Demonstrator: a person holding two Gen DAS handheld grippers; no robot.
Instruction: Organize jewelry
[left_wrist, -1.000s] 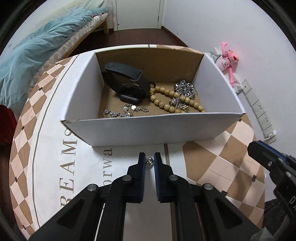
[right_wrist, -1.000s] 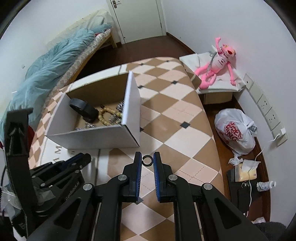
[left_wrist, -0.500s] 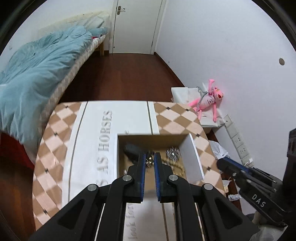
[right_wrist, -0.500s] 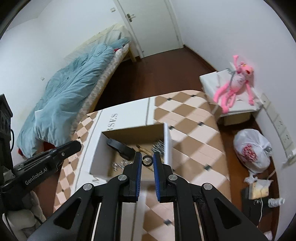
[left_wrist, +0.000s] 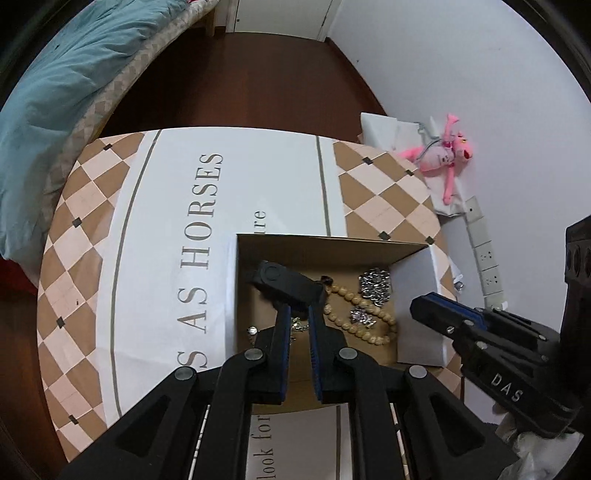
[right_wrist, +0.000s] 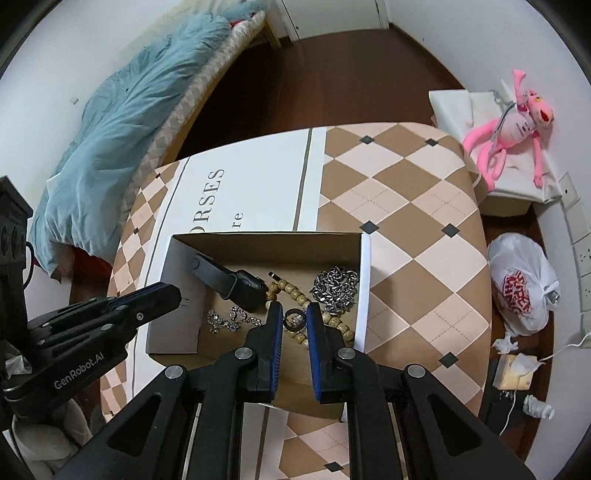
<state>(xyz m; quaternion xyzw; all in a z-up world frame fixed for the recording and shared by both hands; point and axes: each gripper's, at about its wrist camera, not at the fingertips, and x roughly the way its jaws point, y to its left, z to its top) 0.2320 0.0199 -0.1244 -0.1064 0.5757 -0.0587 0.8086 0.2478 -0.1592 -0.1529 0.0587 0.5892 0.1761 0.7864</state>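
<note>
Dark ring (right_wrist: 294, 319) above open jewelry box (right_wrist: 364, 280)

Checkered table (right_wrist: 417, 236) with lettered white band; open cardboard box (right_wrist: 364, 280) on it

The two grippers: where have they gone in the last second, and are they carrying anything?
Both came off the table and over the open box. The left gripper carries a small silver piece, the right gripper a dark ring, each as a second ago. The watch, beads and chains stayed in the box.
</note>
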